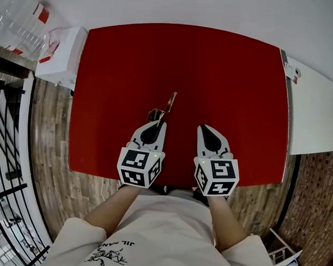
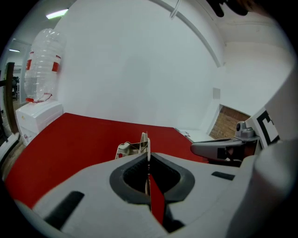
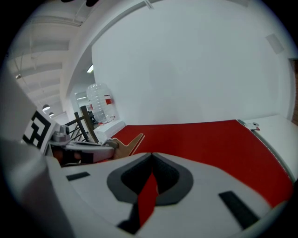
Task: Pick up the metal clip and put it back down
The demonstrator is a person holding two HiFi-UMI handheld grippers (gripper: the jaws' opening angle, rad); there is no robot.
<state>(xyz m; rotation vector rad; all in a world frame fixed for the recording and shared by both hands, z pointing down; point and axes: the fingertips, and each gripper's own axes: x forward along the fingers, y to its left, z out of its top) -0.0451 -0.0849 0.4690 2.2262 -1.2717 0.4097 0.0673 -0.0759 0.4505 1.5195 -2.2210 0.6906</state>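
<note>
While left hand-held gripper (image 1: 159,123) clamps clip (image 1: 170,101), right hand-held gripper (image 1: 204,128) closed, near table edge (image 1: 263,181).

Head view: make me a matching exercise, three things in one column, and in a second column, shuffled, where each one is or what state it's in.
Things:
1. metal clip
2. right gripper
3. plastic bottle

Places or states:
A. off the red table, past its far left corner
B. clamped in the left gripper
C. shut and empty

Pairs: 1-B, 2-C, 3-A.
</note>
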